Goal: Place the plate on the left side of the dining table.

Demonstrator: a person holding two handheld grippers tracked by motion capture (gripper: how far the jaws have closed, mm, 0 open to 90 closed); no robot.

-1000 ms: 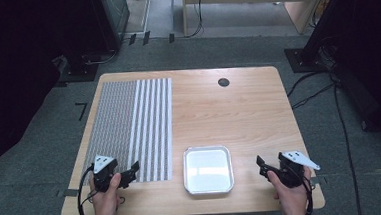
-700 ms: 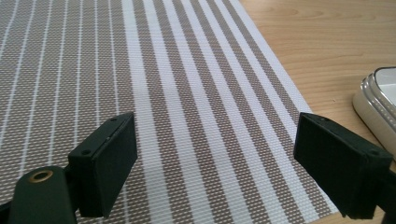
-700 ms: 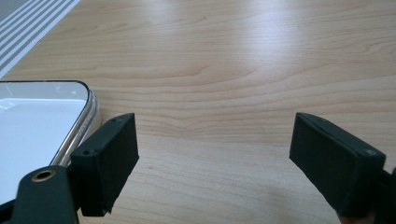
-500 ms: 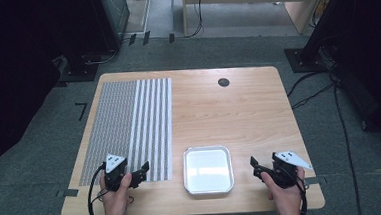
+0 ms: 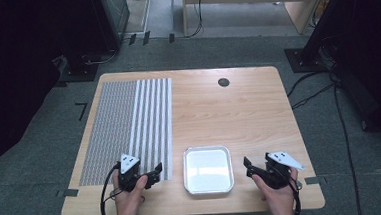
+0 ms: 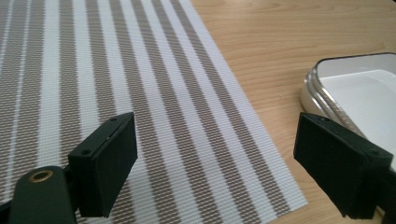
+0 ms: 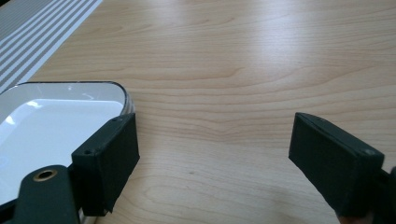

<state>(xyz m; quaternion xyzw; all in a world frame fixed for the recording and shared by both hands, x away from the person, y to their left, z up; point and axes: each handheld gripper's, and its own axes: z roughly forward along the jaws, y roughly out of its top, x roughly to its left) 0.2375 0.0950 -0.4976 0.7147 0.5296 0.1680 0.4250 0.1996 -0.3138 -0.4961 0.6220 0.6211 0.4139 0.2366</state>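
A white rectangular tray point(image 5: 208, 169) with a metal rim sits empty near the table's front edge. Left of it lies a grey-and-white striped placemat point(image 5: 129, 126). My left gripper point(image 5: 155, 173) hovers over the mat's front right corner, open and holding nothing. In the left gripper view the jaws stand wide apart point(image 6: 224, 168) above the mat point(image 6: 116, 84), with the tray point(image 6: 322, 70) at the right. My right gripper point(image 5: 248, 167) is just right of the tray, open and empty. The right gripper view shows its jaws point(image 7: 219, 163) over bare wood, the tray's rim point(image 7: 70, 86) at the left.
The wooden table point(image 5: 239, 114) has a black round cable hole point(image 5: 223, 82) near its far edge. Cables trail from both grippers toward the front edge. Dark furniture and floor cables surround the table.
Both hands have come inward toward the tray: the left gripper moved right over the mat's corner, the right gripper moved left. Both stay open.
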